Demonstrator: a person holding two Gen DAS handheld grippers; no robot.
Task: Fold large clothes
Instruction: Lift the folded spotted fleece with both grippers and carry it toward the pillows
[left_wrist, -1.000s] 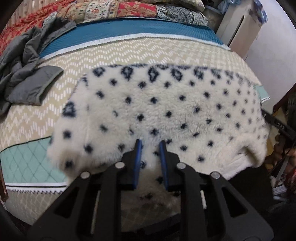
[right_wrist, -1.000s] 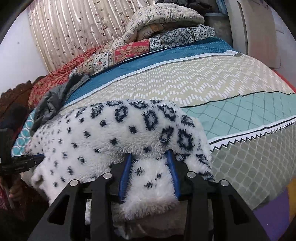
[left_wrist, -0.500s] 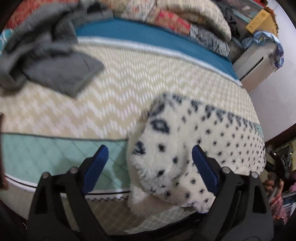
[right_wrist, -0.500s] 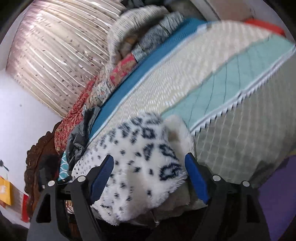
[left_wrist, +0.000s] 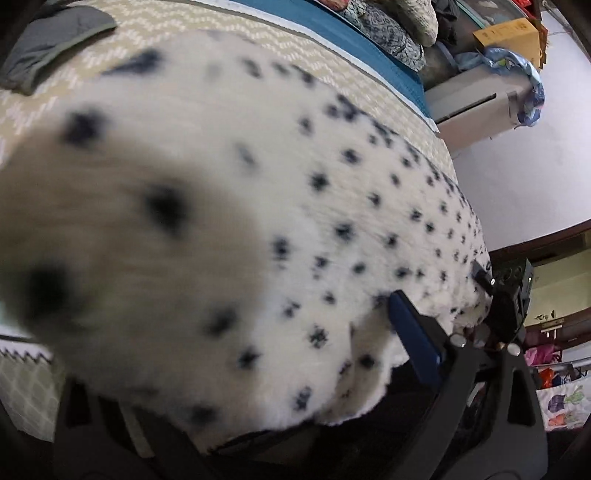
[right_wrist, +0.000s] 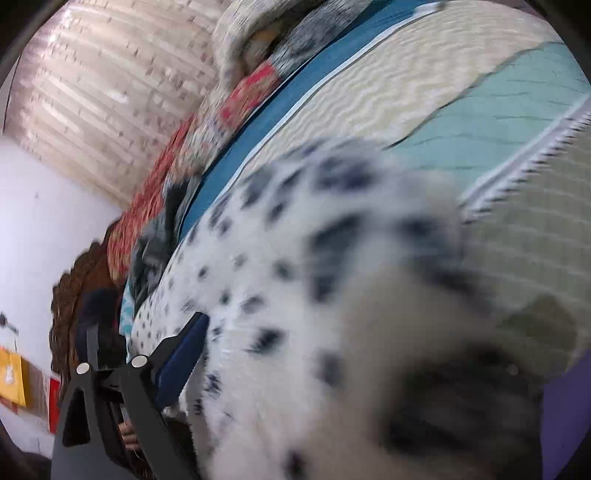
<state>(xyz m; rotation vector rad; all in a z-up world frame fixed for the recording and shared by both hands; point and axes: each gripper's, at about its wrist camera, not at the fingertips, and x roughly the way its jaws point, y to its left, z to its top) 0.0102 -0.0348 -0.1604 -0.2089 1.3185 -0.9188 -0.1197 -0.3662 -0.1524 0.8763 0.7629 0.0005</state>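
A white fleece garment with dark spots lies folded on the bed and fills most of both views, blurred and very close to the lenses. In the left wrist view only the right blue-padded finger shows, spread wide at the garment's near edge; the left finger is hidden behind fleece. In the right wrist view the garment covers the right finger, and the left blue-padded finger shows far to the left. Both grippers stand wide open around the fleece.
The bed has a beige chevron, teal and blue cover. A grey garment lies at the far left. Patterned quilts and pillows are piled at the bed's head. A white appliance stands beside the bed.
Both grippers let go of the fleece and opened wide. They have since moved in low over the garment, which now fills both views.
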